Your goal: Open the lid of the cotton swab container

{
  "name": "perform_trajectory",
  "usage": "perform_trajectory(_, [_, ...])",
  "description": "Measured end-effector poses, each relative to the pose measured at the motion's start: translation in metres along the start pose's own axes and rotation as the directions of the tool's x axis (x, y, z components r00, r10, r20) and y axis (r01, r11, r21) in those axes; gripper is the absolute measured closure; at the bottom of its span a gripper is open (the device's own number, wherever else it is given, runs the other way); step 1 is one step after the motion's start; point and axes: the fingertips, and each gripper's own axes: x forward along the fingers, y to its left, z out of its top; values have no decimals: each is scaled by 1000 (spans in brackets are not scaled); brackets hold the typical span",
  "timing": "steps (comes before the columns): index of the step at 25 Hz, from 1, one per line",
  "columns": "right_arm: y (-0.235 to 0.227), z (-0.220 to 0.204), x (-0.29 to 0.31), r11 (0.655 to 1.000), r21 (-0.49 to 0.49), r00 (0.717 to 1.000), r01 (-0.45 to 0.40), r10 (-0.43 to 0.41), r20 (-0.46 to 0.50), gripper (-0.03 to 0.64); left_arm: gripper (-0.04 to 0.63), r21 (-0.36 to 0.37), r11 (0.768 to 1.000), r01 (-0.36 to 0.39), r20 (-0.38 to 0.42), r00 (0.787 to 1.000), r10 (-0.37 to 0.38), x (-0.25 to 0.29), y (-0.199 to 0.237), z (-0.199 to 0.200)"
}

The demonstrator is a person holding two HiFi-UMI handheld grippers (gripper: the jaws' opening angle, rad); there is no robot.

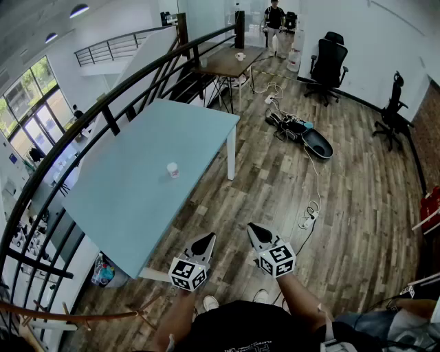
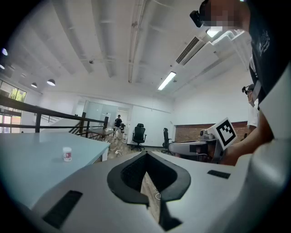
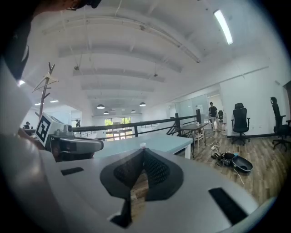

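Observation:
A small white cotton swab container [image 1: 172,169] with a red label stands upright near the middle of the light blue table [image 1: 117,199]. The left gripper view shows the container [image 2: 67,154] far off at the left, and in the right gripper view its top [image 3: 142,145] just peeks over the jaw tips. Both grippers hang in front of the person, short of the table's near edge and well away from the container. My left gripper [image 1: 209,238] is shut and empty. My right gripper [image 1: 253,229] is also shut, with nothing in it.
A black railing [image 1: 82,124] curves along the table's far side. On the wooden floor to the right lie cables [image 1: 311,206] and a dark bag [image 1: 316,143]. Office chairs [image 1: 327,67] stand by the wall, and a person [image 1: 274,17] stands beyond a brown desk [image 1: 230,62].

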Motion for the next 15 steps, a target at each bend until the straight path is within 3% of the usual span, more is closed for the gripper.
perform_trajectory(15, [72,10,37,1000,-16,999,17,-17,30,597,588,23,1000,9,16,1000,-10,-60,52,5])
